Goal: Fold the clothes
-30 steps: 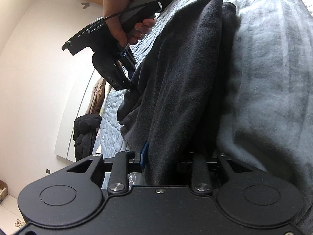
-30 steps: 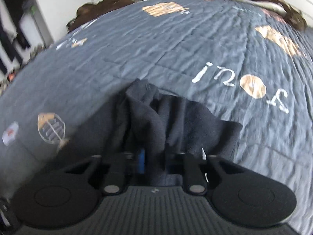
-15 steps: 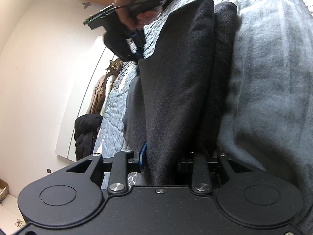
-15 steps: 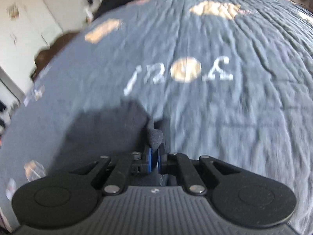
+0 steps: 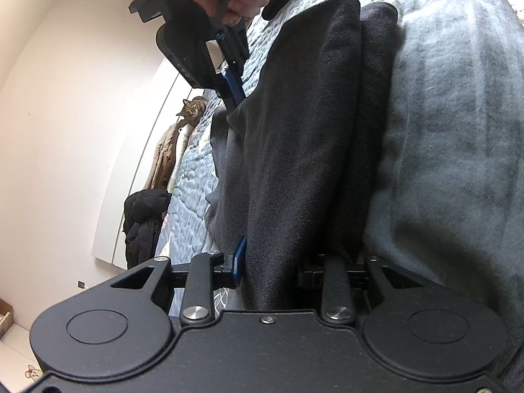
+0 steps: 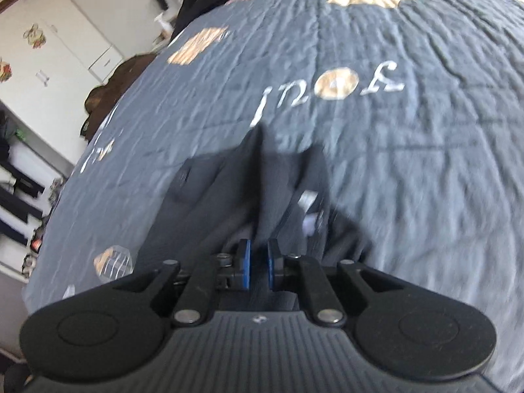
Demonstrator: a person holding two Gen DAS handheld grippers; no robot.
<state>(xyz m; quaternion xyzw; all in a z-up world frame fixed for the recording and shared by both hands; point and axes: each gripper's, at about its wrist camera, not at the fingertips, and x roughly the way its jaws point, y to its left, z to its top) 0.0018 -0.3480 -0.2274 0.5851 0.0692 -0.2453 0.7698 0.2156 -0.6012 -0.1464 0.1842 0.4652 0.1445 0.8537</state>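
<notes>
A dark fleece garment (image 5: 304,137) lies folded lengthwise on the grey bedcover (image 5: 458,137). My left gripper (image 5: 275,262) is shut on its thick near end; one blue pad shows, the other finger is hidden behind the cloth. At the far end a hand holds my right gripper (image 5: 234,95), its blue pads pinching the garment's corner. In the right wrist view the right gripper (image 6: 258,263) is shut on a ridge of the dark garment (image 6: 235,190), which spreads over the printed quilt (image 6: 409,150).
A tabby cat (image 5: 194,112) sits at the bed's far edge. Coats (image 5: 163,160) and a black jacket (image 5: 144,219) hang by the white wall. White cabinets (image 6: 49,49) and shelves (image 6: 19,196) stand beyond the bed.
The right gripper has travelled away along the bed and rolled, drawing the garment's far corner out so the cloth lies straighter. The left gripper kept still with its hold.
</notes>
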